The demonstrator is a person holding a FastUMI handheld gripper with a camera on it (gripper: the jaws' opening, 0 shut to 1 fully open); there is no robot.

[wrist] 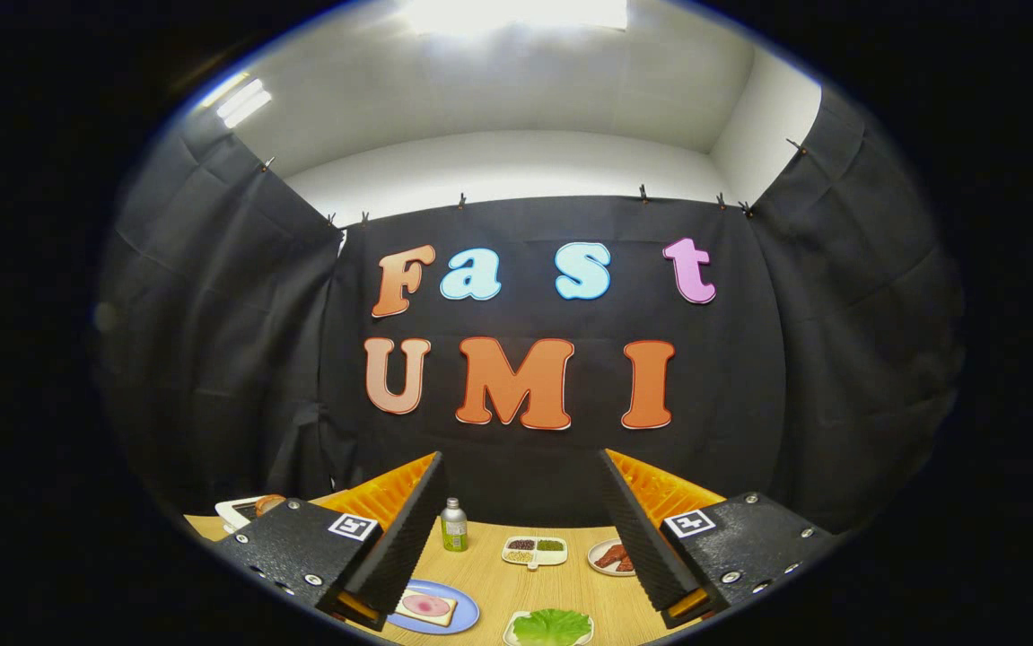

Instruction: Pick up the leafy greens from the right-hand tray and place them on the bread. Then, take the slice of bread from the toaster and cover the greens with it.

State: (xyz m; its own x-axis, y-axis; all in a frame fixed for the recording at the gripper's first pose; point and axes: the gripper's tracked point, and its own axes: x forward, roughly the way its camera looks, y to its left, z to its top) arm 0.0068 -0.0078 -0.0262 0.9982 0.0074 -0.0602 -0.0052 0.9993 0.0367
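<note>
While its fingers stand wide apart and hold nothing, the gripper (520, 529) hangs above the table (525, 588). The greens (552, 625) lie on a tray between the fingers; the bread (426, 607) sits on a plate (467, 617) beside the left one.

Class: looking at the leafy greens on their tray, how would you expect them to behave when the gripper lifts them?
The leafy greens look thin and ruffled, so probably floppy and light. The open gripper might crush or tear them if it squeezes hard.
</note>
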